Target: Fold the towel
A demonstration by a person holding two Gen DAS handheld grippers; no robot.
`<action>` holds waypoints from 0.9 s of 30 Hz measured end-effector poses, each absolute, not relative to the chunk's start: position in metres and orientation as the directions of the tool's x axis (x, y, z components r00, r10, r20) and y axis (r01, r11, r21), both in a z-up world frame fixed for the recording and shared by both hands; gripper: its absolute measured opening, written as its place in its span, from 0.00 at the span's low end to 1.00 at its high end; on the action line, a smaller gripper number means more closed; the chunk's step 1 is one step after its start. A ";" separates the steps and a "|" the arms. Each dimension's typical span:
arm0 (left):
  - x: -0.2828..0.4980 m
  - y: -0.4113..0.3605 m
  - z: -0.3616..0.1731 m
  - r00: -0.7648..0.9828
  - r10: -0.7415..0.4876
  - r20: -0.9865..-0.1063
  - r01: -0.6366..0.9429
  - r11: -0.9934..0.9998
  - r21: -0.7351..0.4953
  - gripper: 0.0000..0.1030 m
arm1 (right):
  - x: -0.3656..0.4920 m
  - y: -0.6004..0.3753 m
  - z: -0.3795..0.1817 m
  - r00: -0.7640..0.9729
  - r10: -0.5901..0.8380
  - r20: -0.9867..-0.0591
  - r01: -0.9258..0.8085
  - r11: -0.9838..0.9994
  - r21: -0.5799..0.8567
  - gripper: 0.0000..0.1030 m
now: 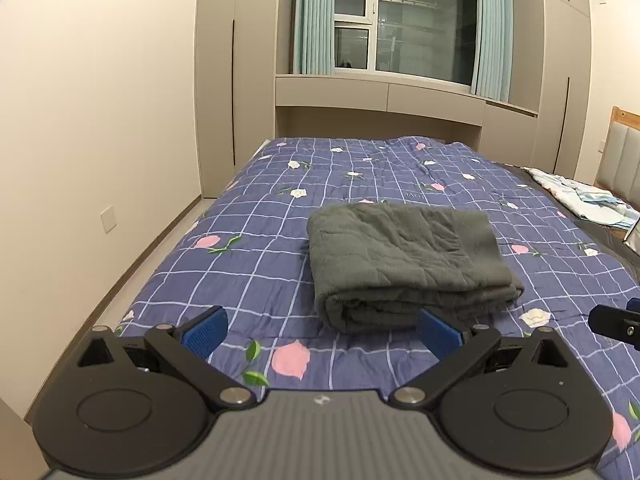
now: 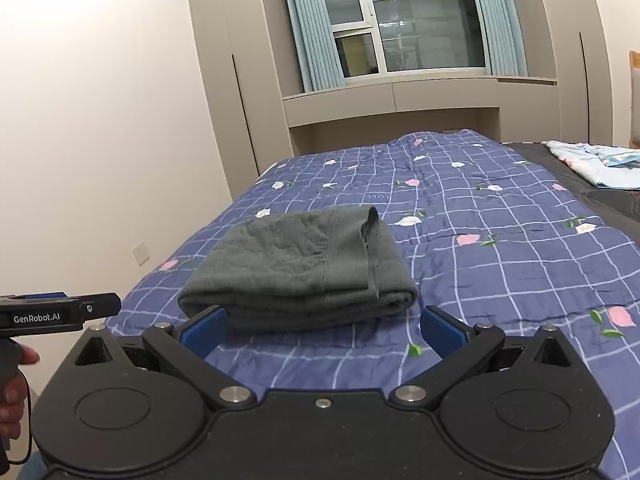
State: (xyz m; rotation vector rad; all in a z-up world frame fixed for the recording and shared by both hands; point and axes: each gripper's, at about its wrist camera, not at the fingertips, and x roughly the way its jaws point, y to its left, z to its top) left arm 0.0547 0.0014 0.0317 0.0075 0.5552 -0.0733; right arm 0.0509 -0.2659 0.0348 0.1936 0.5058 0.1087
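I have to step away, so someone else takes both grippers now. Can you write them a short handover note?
Left gripper: open, empty, just short of the towel.
Right gripper: open, empty, also at the towel's near edge.
Towel: grey, lying folded into a thick stack on the blue flowered quilt, touched by neither gripper.
Done: the folding looks finished.
Left: probably nothing, perhaps squaring up the slightly uneven layers at the near edge.

The light blue bedding [image 2: 604,162] and headboard [image 1: 626,152] are cut off.

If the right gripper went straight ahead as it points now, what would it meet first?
Most likely the folded grey towel, lying on the quilt just ahead of the open right gripper; the exact gap is unclear.
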 end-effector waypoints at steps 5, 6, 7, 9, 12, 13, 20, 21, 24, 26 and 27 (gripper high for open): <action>0.046 0.003 0.033 0.852 -0.075 -0.518 0.076 0.997 -0.020 1.00 | 0.040 -0.264 0.036 0.874 0.142 -0.465 -0.051 0.978 0.204 1.00; 0.045 0.003 0.034 0.854 -0.073 -0.515 0.075 0.997 -0.018 1.00 | 0.038 -0.264 0.036 0.875 0.142 -0.464 -0.051 0.978 0.203 1.00; 0.043 0.003 0.035 0.857 -0.070 -0.511 0.072 0.997 -0.015 1.00 | 0.039 -0.264 0.037 0.875 0.141 -0.462 -0.051 0.978 0.201 1.00; 0.042 0.002 0.036 0.860 -0.067 -0.506 0.072 0.997 -0.011 1.00 | 0.037 -0.263 0.039 0.878 0.140 -0.458 -0.054 0.979 0.194 1.00; 0.043 0.002 0.035 0.857 -0.067 -0.511 0.072 0.997 -0.010 1.00 | 0.035 -0.262 0.041 0.879 0.143 -0.454 -0.061 0.980 0.189 1.00; 0.043 0.002 0.035 0.856 -0.067 -0.512 0.073 0.997 -0.009 1.00 | 0.035 -0.262 0.041 0.879 0.143 -0.454 -0.062 0.980 0.188 1.00; 0.044 0.001 0.032 0.855 -0.073 -0.513 0.079 0.997 -0.011 1.00 | 0.036 -0.260 0.040 0.876 0.151 -0.458 -0.073 0.980 0.183 1.00; 0.045 0.002 0.032 0.854 -0.074 -0.515 0.080 0.997 -0.011 1.00 | 0.036 -0.260 0.040 0.876 0.151 -0.459 -0.074 0.981 0.182 1.00; 0.046 0.001 0.030 0.850 -0.082 -0.520 0.090 0.996 -0.011 1.00 | 0.038 -0.259 0.039 0.872 0.153 -0.464 -0.075 0.980 0.183 1.00; 0.047 0.001 0.028 0.845 -0.086 -0.528 0.092 0.996 -0.016 1.00 | 0.039 -0.258 0.037 0.870 0.153 -0.469 -0.074 0.980 0.183 1.00; 0.048 0.001 0.026 0.841 -0.089 -0.533 0.093 0.996 -0.019 1.00 | 0.040 -0.258 0.037 0.868 0.153 -0.472 -0.074 0.980 0.182 1.00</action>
